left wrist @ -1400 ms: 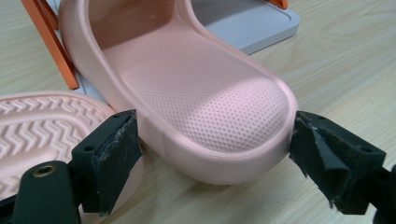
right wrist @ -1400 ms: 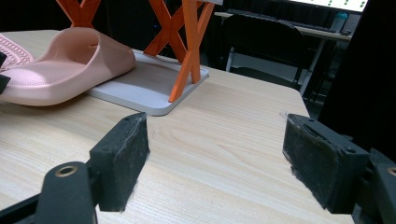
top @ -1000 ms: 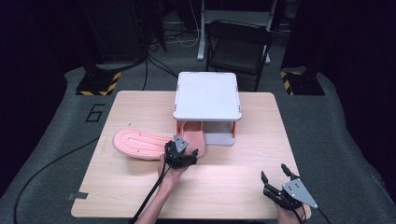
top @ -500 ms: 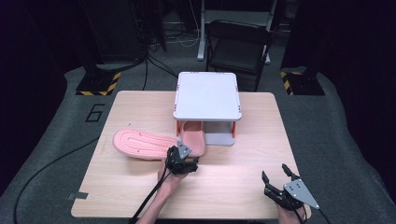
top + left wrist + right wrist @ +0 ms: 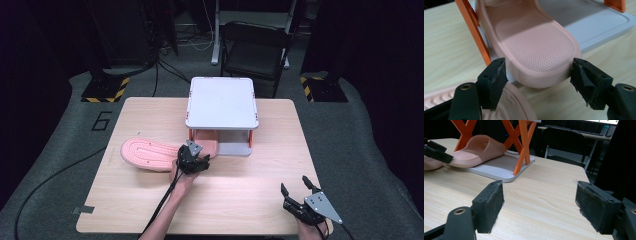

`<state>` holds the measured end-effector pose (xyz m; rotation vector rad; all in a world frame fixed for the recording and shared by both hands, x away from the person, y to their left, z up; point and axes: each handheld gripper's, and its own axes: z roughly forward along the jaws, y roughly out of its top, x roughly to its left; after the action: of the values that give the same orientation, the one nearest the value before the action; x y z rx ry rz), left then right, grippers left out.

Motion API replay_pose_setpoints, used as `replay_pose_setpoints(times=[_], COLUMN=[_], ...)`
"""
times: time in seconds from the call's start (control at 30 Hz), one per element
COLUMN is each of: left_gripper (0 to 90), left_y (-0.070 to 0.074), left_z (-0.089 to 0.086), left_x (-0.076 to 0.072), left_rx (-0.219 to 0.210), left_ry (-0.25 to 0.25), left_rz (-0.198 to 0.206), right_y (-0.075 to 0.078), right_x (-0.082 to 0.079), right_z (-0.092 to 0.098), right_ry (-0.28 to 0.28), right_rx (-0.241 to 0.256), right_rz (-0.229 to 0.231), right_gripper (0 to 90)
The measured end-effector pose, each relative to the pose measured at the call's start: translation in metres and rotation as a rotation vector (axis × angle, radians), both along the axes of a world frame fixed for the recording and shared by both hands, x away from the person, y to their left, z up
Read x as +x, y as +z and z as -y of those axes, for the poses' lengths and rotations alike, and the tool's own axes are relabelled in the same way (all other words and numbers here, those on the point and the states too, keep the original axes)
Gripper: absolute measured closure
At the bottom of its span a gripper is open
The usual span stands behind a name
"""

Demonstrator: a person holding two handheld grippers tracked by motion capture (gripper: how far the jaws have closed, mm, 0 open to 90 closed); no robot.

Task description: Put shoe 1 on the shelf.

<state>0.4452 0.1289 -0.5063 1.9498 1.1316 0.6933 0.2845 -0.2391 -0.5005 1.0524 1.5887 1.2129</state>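
Note:
A pink slipper (image 5: pixel 207 146) lies upright on the base of a white rack (image 5: pixel 221 102) with orange legs, its heel (image 5: pixel 534 42) sticking out toward me. My left gripper (image 5: pixel 194 161) is open, with its two jaws on either side of that heel (image 5: pixel 537 75), and the pads sit at or very near the slipper's sides. A second pink slipper (image 5: pixel 147 154) lies sole-up on the table just left of the rack, and its edge (image 5: pixel 514 107) passes under the left gripper. My right gripper (image 5: pixel 295 184) is open and holds nothing, low over the table's near right corner (image 5: pixel 539 195).
The rack's grey base plate (image 5: pixel 496 170) and orange cross legs (image 5: pixel 522 142) stand at the table's middle back. A black chair (image 5: pixel 255 52) stands on the floor behind the table. Bare wooden tabletop (image 5: pixel 240 195) lies between the two grippers.
The left gripper drew back slightly toward the near edge, then came forward again to the slipper's heel. The slippers and the right gripper have stayed where they were.

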Motion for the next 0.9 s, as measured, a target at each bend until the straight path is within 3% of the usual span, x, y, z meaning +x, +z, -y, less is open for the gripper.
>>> replay_pose_setpoints(times=[0.1, 0.2, 0.33, 0.47, 0.67, 0.77, 0.8, 0.9], left_gripper=[30.1, 30.2, 30.2, 30.2, 30.5, 28.3, 27.1, 24.1], left_y=[0.001, 0.000, -0.001, 0.000, 0.003, 0.008, 0.013, 0.022], left_z=[0.003, 0.002, 0.001, 0.001, -0.001, -0.003, -0.007, -0.016], left_x=[0.007, 0.012, 0.019, 0.018, 0.016, 0.011, 0.005, -0.006], left_rx=[0.022, 0.021, -0.008, -0.001, -0.028, -0.027, -0.072, -0.138], left_ry=[0.011, 0.020, 0.031, 0.033, 0.050, 0.024, 0.001, -0.037], left_rz=[0.014, 0.002, -0.009, -0.017, -0.021, 0.001, 0.029, 0.050], right_y=[0.000, 0.000, 0.000, 0.000, 0.000, -0.001, -0.001, -0.001], right_x=[0.000, 0.000, 0.000, 0.000, 0.001, 0.001, 0.001, 0.001], right_z=[0.000, 0.000, 0.001, 0.001, -0.001, -0.001, -0.001, -0.002], right_ry=[0.000, -0.001, 0.000, 0.000, 0.003, 0.003, 0.005, 0.006], right_rx=[0.002, 0.002, 0.002, 0.003, 0.002, 0.002, 0.008, 0.003], right_rz=[-0.001, -0.002, -0.002, -0.002, -0.002, -0.005, -0.004, -0.003], right_gripper=[22.2, 22.2, 22.2, 22.2, 22.2, 22.2, 22.2, 22.2])
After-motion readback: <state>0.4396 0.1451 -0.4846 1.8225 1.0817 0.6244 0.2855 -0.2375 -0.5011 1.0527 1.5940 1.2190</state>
